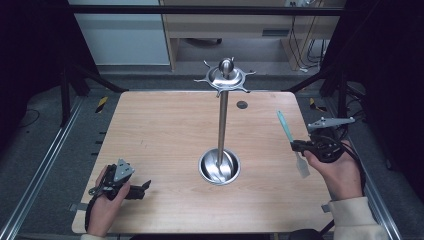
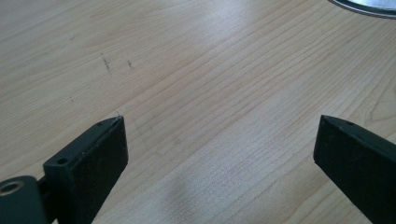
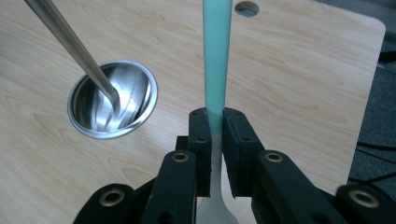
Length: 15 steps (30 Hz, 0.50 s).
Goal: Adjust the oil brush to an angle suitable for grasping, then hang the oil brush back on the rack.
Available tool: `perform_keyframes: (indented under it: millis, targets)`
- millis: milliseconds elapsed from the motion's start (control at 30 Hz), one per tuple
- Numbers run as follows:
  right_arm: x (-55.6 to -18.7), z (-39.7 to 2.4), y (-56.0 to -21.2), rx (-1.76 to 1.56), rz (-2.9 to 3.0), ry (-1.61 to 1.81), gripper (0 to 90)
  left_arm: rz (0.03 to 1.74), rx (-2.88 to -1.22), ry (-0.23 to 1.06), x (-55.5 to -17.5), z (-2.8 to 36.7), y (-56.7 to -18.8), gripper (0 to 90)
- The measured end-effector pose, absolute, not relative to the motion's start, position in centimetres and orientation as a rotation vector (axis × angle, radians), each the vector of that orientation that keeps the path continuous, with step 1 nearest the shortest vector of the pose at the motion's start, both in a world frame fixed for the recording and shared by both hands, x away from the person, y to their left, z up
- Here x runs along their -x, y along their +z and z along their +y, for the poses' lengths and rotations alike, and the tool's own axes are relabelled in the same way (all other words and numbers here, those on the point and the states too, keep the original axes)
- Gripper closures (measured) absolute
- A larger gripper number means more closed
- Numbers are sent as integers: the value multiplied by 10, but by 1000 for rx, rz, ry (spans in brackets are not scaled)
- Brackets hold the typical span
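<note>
So the right tool [image 3: 214,140] has its jaws clamped on a little spatula [image 1: 292,141], gripping it around the neck where the teal handle fades into the pale whitish blade end. It's held up off the bench [image 1: 165,135] on the right-hand side, well apart from the steel utensil stand [image 1: 221,120] in the middle. Looks like silicone or soft plastic to me: light as anything, a stiff enough handle but a blade that'll flex if you lean on it, and probably a bit slick, so a grip near the neck like this seems sensible, since the handle narrows there and the jaws get flat sides to bite on. The long axis runs roughly front to back in the high view, with the handle tip pointing away from the person and slightly left, and the flat blade pointing back toward the bench's near edge. If it's meant to hang on one of the stand's top hooks, I can't tell if there's a hole in the handle end. The left tool [image 1: 142,188] just sits low at the near left corner, jaws spread wide with nothing between them.
</note>
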State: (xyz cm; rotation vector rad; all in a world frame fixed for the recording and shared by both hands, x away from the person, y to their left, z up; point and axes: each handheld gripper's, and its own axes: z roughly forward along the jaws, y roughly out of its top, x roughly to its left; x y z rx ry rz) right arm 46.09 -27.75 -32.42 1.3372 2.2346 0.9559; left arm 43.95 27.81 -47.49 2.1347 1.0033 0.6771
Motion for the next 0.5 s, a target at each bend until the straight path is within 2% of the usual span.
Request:
perform_keyframes:
  millis: [500]
  targets:
    - [-440,-276,-302,-1256,2153,1091,823,1002,-2144,677,-439,278,-475,27]
